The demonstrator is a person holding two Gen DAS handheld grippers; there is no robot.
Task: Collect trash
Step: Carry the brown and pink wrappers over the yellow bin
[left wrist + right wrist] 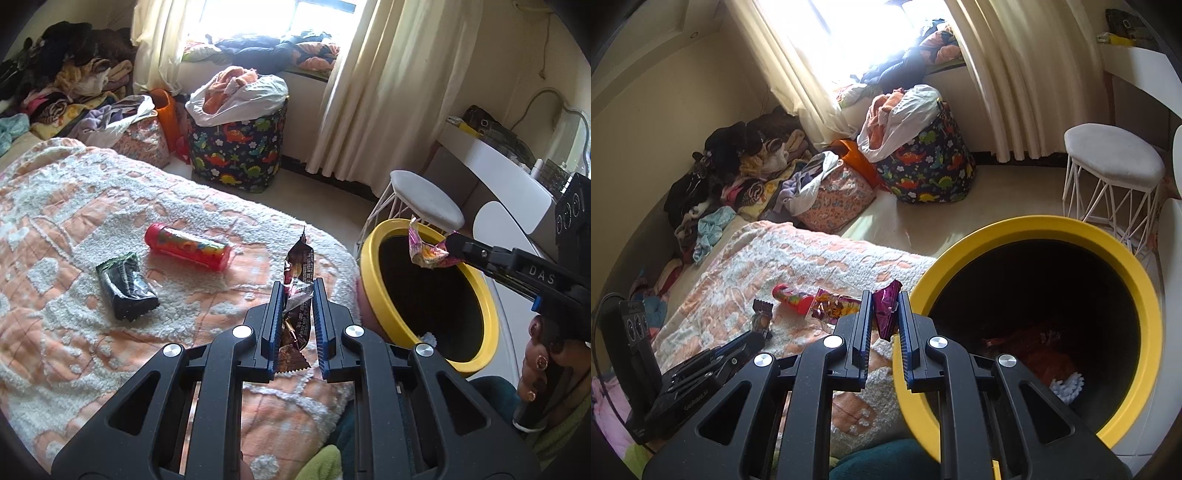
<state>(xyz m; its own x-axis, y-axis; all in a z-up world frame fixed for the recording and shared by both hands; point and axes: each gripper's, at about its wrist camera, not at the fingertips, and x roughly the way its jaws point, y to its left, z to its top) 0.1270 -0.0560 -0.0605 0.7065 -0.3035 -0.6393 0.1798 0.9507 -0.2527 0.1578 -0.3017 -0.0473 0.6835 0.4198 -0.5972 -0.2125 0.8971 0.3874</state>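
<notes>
While trash already lay inside the yellow-rimmed bin [1137, 295], the task was judged about half done. A crinkled brown wrapper [297, 291] was pinched in the left gripper [298, 295] above the bed [74, 206], and a crumpled purple wrapper [884, 310] was clamped in the right gripper [882, 310] at the bin's mouth. A red tube [188, 247] and a dark green packet [125, 291] were left on the bed.

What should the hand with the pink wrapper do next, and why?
Probably open the right gripper and let go. In the left wrist view its pink wrapper already hangs over the yellow-rimmed bin, so it should fall inside.
</notes>
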